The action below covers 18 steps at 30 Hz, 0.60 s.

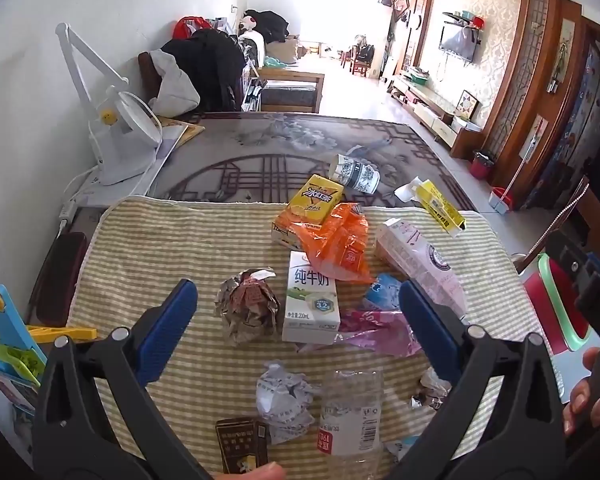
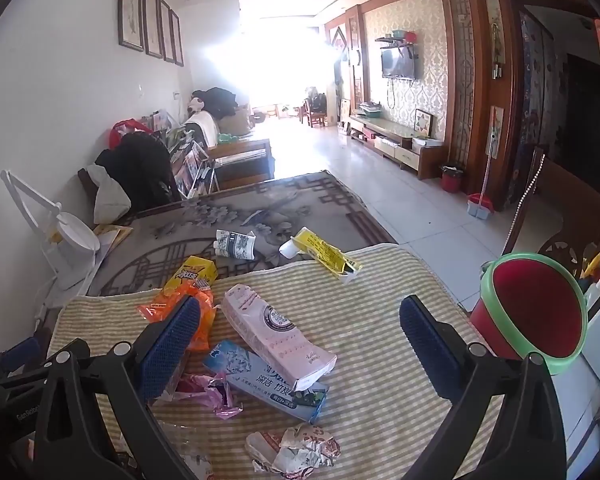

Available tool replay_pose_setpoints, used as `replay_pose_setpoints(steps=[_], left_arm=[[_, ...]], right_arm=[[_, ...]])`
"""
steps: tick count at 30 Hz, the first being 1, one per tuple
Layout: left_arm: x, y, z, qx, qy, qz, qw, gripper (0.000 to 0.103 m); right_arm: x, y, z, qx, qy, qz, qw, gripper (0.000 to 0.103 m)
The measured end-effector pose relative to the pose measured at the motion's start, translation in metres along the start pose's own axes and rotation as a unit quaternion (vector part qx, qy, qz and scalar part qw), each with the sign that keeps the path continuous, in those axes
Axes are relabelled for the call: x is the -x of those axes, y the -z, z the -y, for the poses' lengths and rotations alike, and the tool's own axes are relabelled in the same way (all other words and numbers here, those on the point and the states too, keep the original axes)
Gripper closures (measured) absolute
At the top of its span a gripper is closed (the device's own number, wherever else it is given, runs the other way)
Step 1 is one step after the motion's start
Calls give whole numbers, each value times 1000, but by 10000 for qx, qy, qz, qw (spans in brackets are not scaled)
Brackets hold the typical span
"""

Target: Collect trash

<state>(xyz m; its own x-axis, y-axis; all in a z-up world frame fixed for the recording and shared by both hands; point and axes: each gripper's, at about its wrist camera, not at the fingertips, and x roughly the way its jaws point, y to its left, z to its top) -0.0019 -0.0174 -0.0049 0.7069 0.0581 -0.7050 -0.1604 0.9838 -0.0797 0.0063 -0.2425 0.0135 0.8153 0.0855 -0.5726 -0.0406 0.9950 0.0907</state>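
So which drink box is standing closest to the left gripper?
The white milk carton with green writing, between the open left gripper fingers. The yellow tea carton lies farther back.

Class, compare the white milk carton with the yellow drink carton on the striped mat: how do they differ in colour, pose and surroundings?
The white milk carton has green print; the yellow drink carton is yellow and orange. The milk carton lies nearer the left wrist camera, its front face fully showing; the yellow carton lies at the mat's far edge, partly covered by an orange wrapper. Both are small boxes lying on the striped mat.
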Motion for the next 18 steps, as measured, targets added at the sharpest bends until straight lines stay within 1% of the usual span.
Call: replay_pose_setpoints(steps=[2, 4, 10, 11, 12, 18], left_arm=[[-2, 0, -1, -5, -27, -26, 10000, 4], [-2, 2, -3, 0, -78, -56, 10000, 4], [-3, 7, -11, 93, -210, -115, 9997, 4], [-3, 7, -12, 104, -231, -125, 9996, 4], [-4, 7, -13, 116, -251, -136, 9995, 4], [-5, 10, -12, 117, -278, -180, 9994, 4]], right_arm=[[-4, -1, -1, 17, -25, -52, 10000, 7], [-7, 7, -1, 31, -48, -62, 10000, 7], [-18, 4, -7, 106, -127, -186, 9997, 7], [-17, 6, -7, 110, -131, -173, 9997, 7], [-11, 16, -5, 101, -131, -122, 9998, 7], [-12, 17, -2, 119, -136, -169, 9997, 7]])
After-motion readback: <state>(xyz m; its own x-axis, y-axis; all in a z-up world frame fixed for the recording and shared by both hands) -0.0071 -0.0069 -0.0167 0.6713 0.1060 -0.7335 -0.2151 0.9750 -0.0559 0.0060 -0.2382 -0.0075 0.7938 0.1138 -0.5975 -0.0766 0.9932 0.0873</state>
